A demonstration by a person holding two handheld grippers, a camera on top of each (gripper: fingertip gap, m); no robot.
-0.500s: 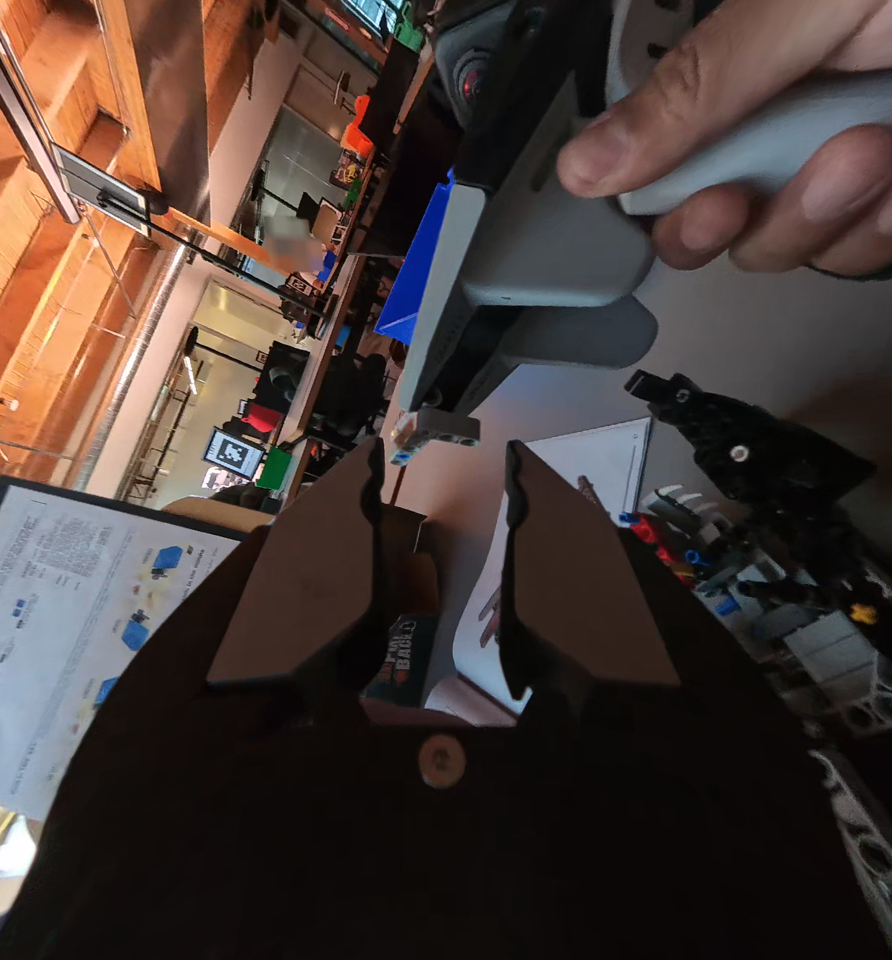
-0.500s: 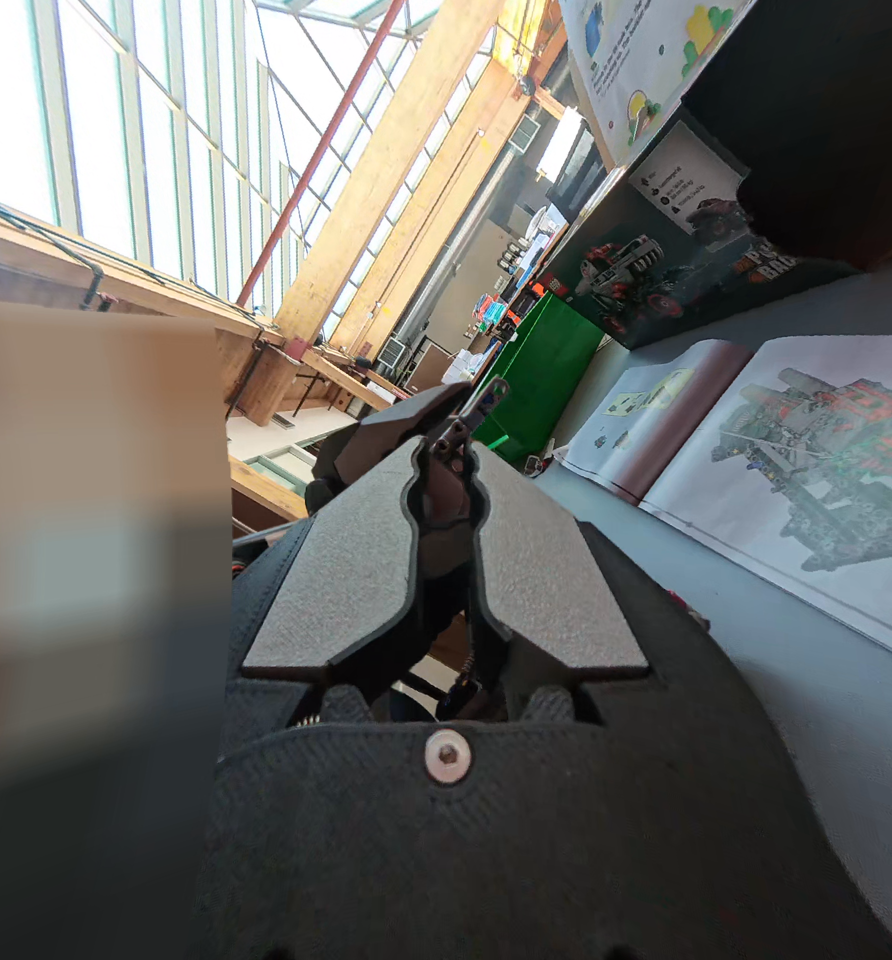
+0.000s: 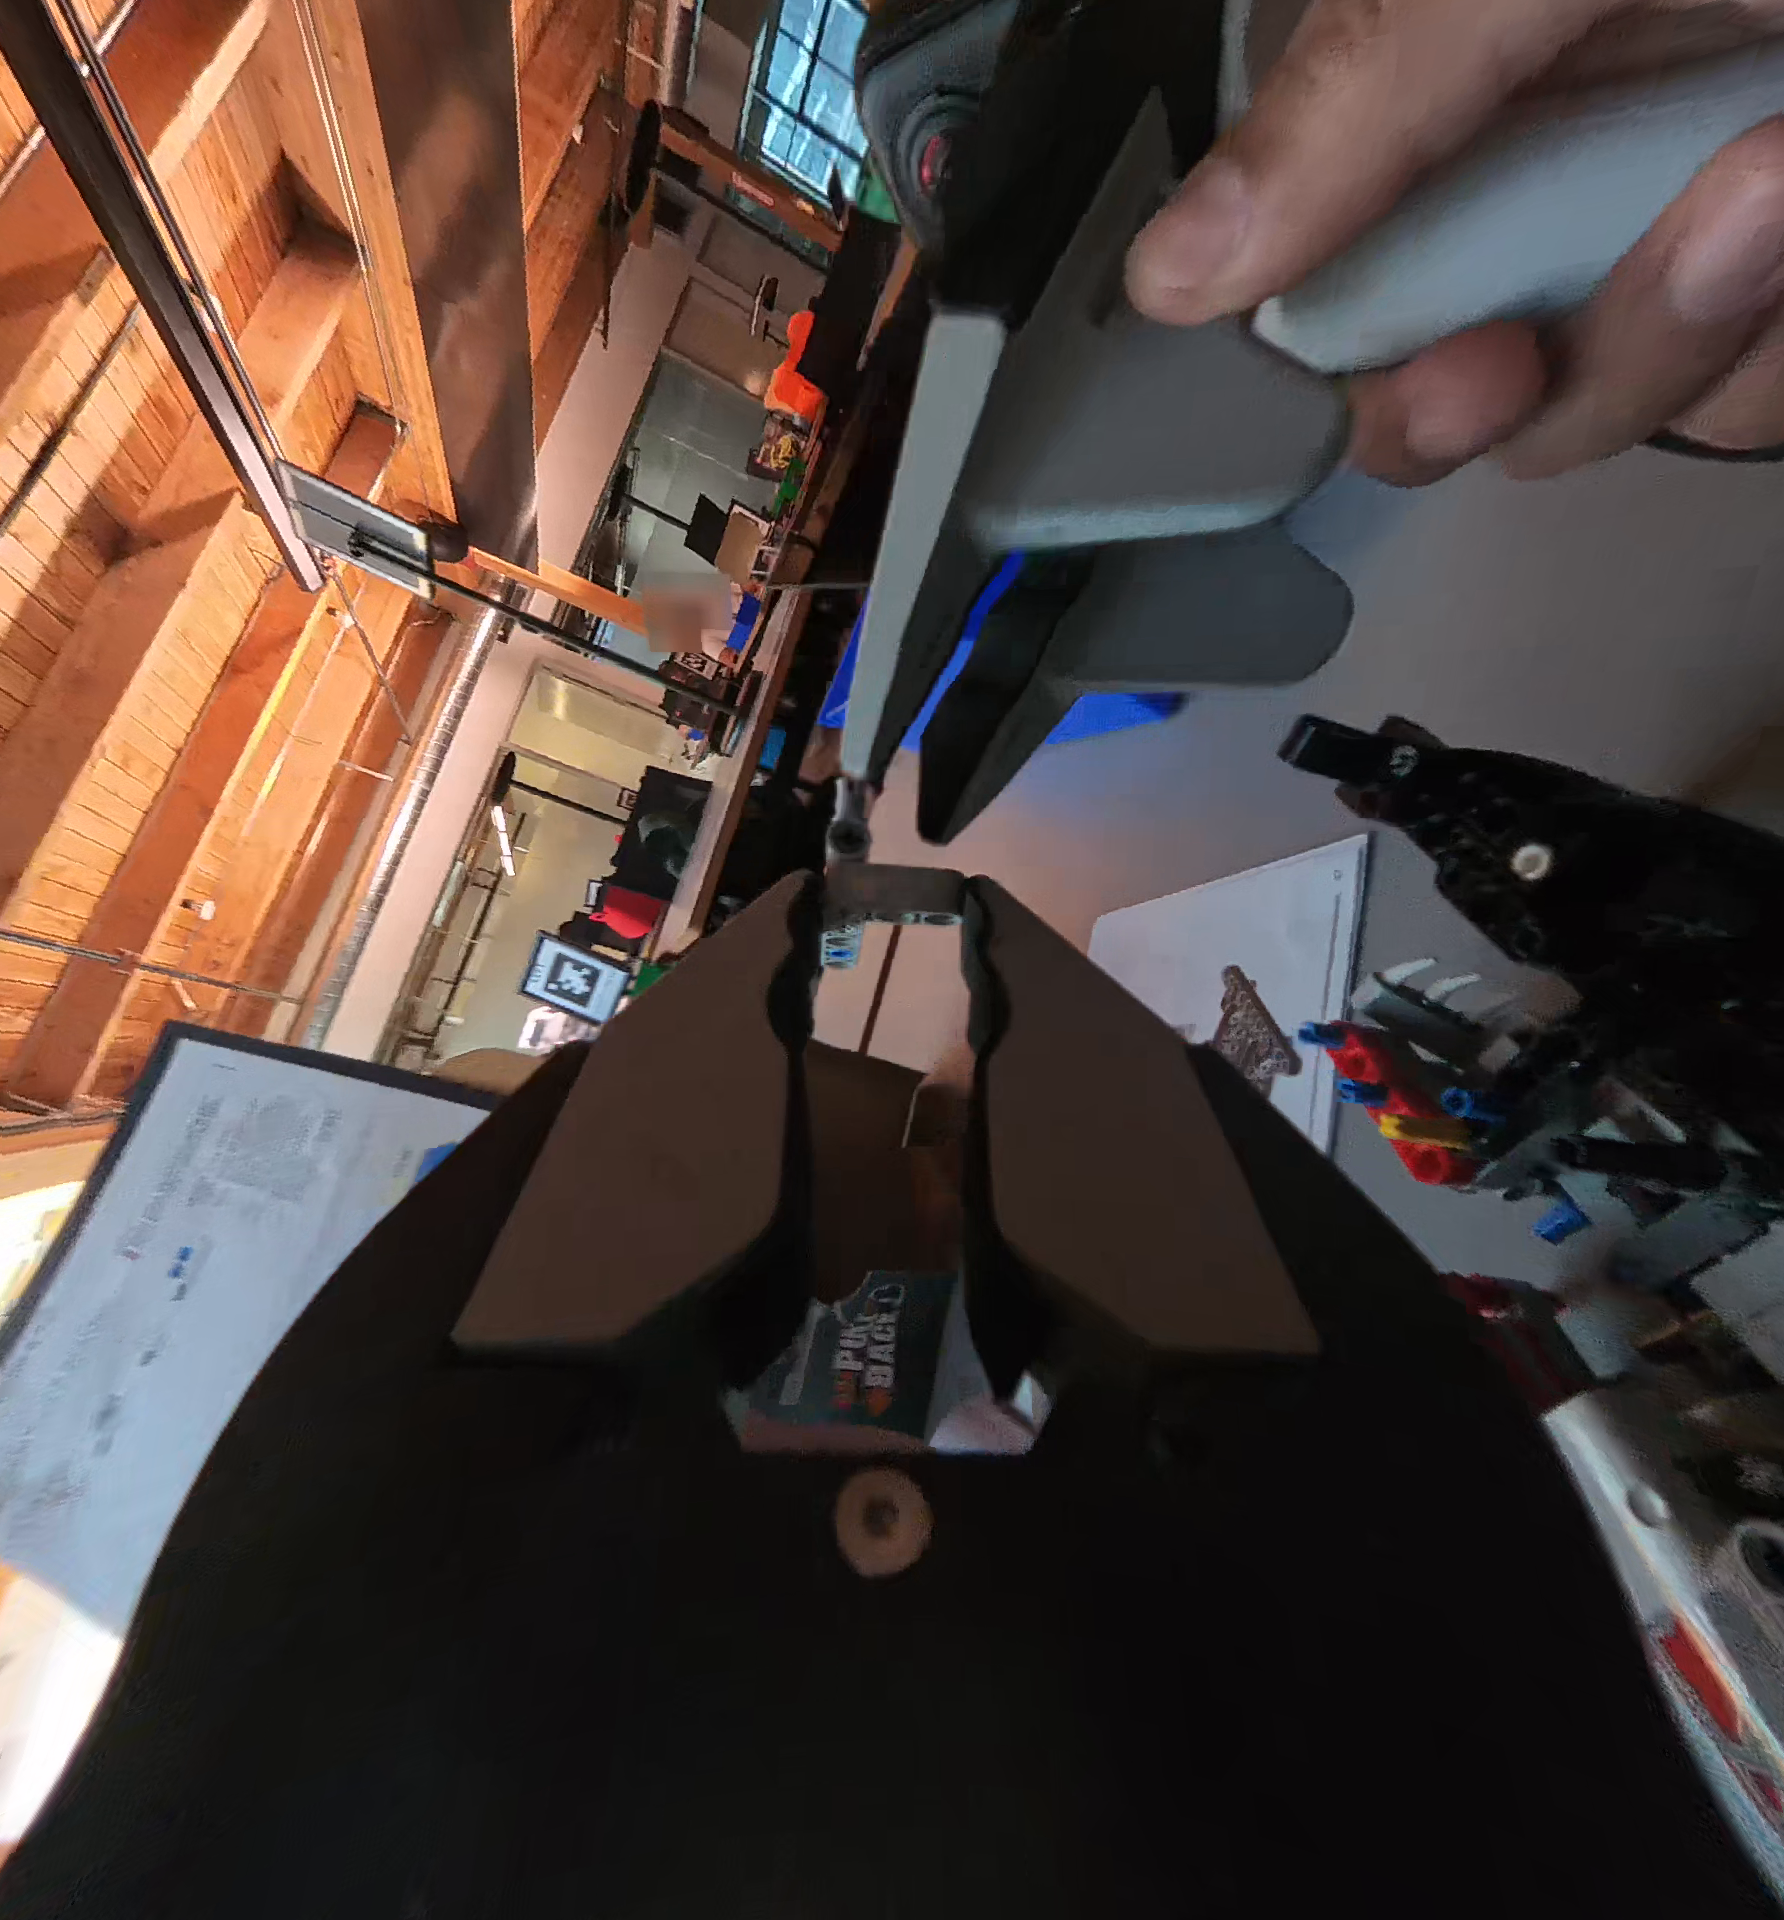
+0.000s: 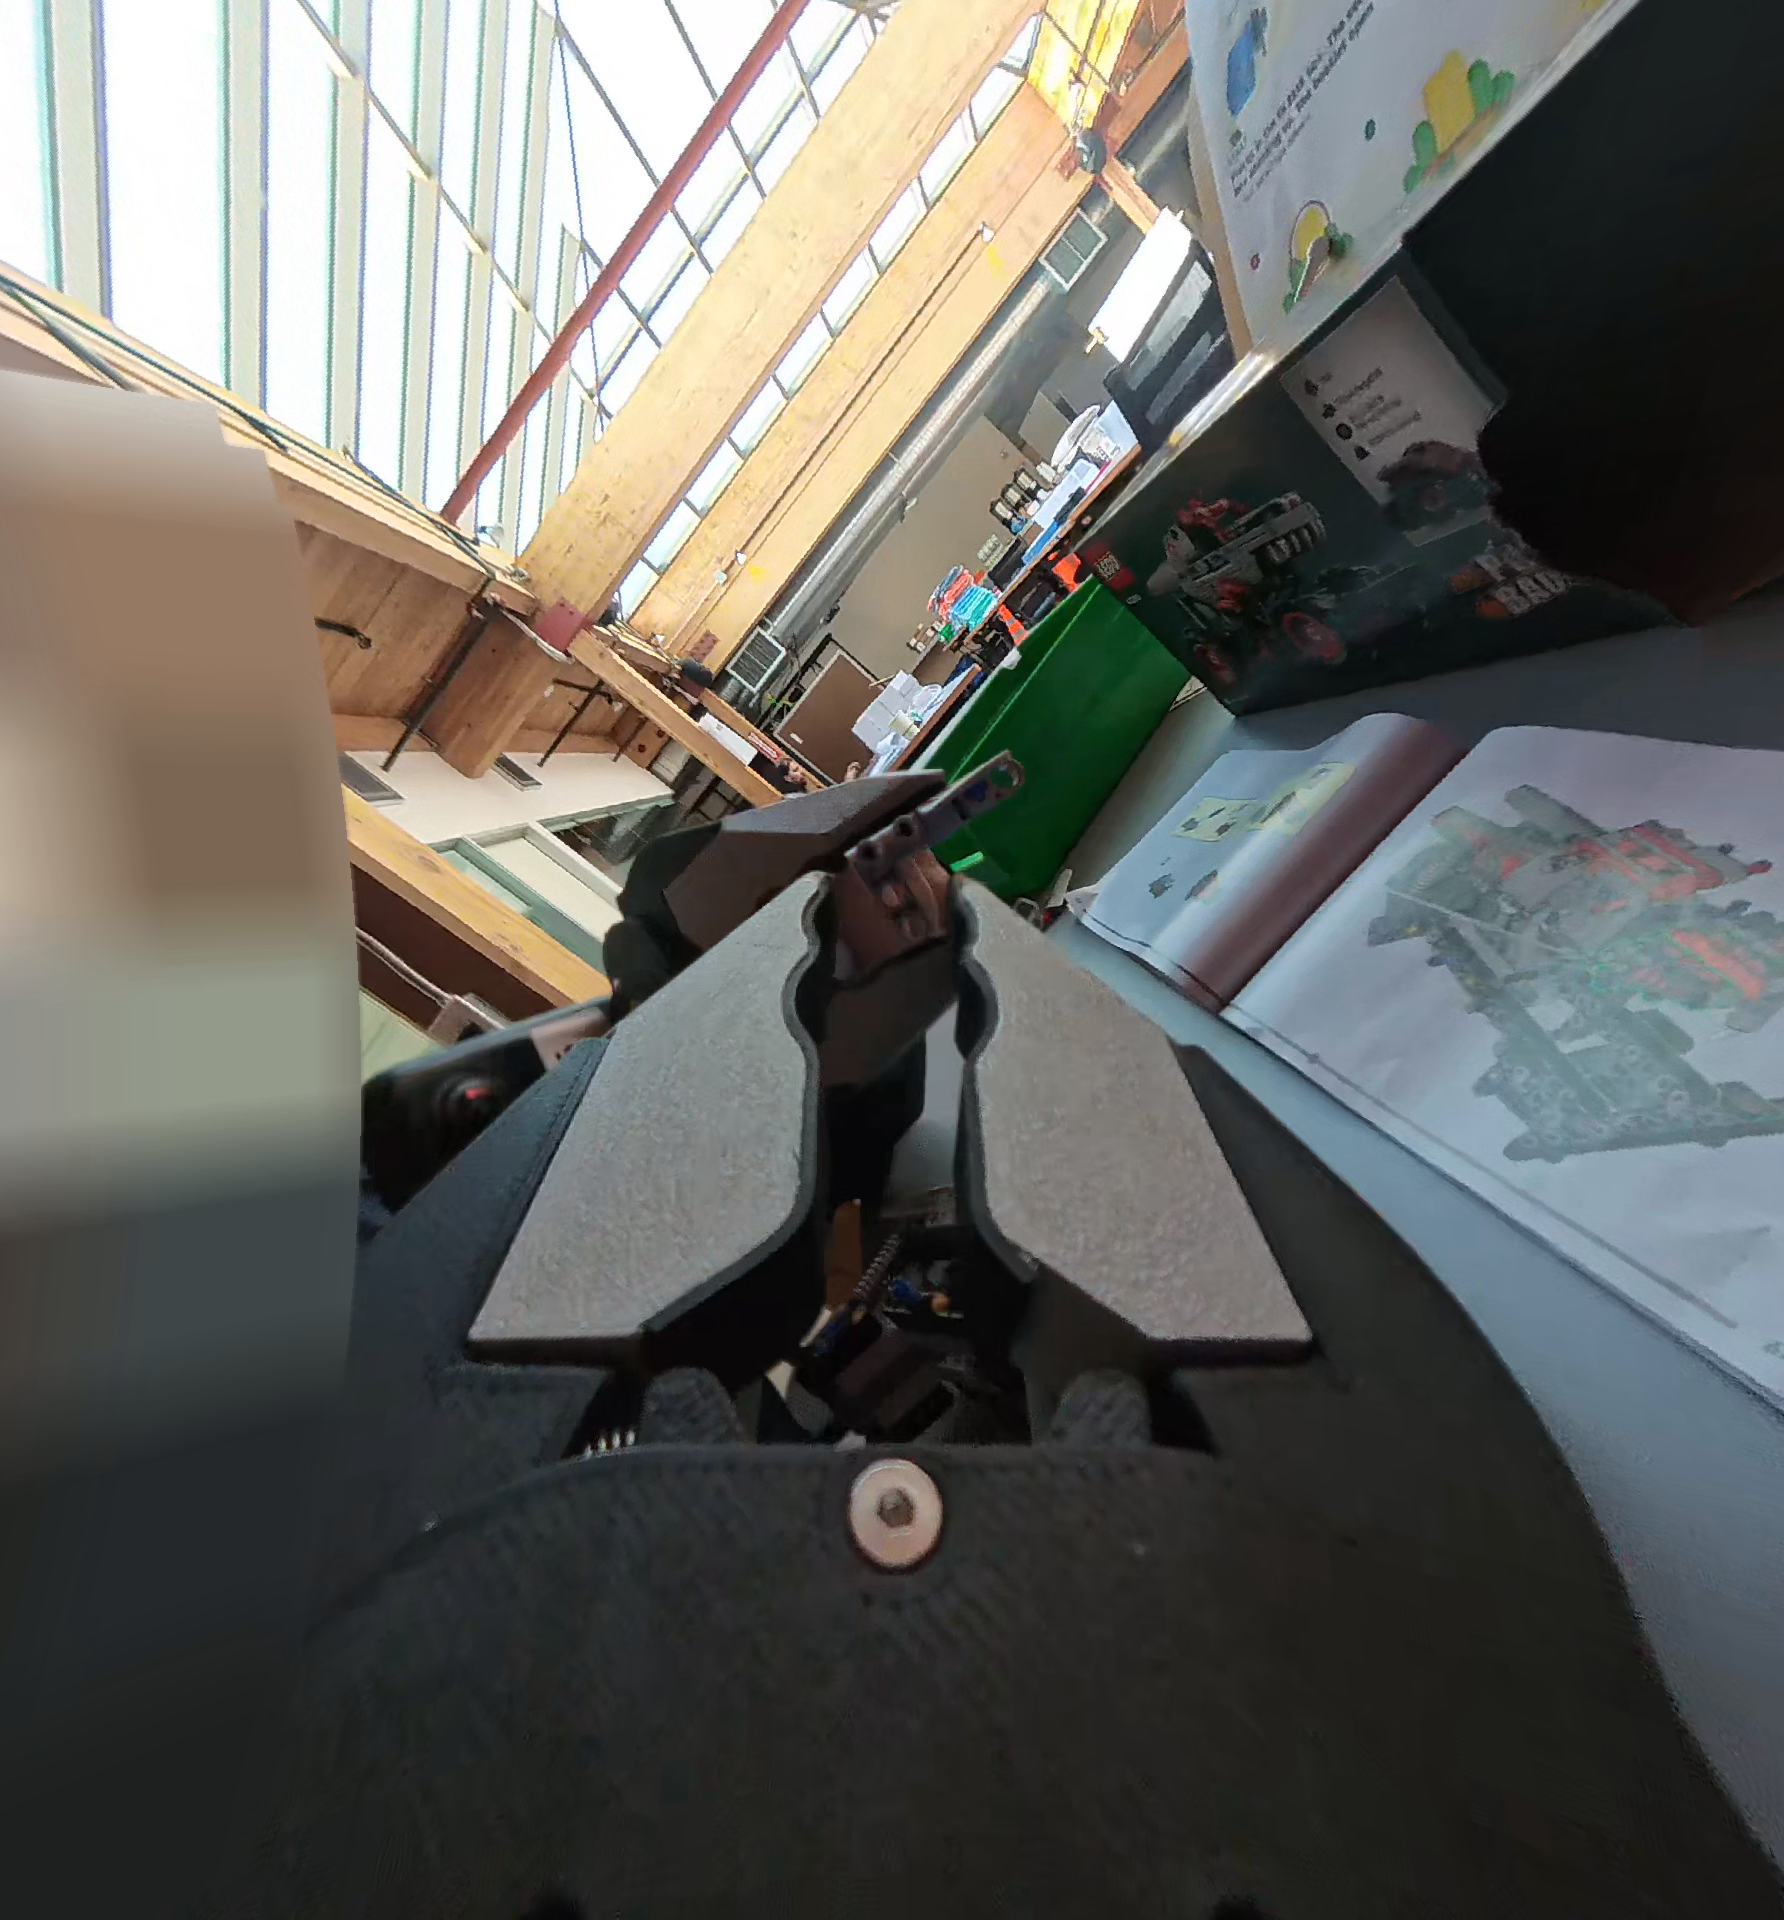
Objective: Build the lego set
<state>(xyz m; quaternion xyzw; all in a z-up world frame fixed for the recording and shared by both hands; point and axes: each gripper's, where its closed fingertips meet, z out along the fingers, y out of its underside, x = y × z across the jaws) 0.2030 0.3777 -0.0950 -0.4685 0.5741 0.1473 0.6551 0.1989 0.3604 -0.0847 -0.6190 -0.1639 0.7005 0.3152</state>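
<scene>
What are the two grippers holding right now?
Left gripper: shut on a small grey lego beam.
Right gripper: open, its fingers around the left gripper's tip, gripping nothing.

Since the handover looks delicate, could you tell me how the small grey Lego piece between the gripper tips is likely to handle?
The grey Lego piece looks like hard plastic, so probably stiff and light. The left hand-held gripper touches only its ends at the very fingertips, so it may pivot or slip. A thin part juts toward the right hand-held gripper, so sideways force might detach it.
</scene>
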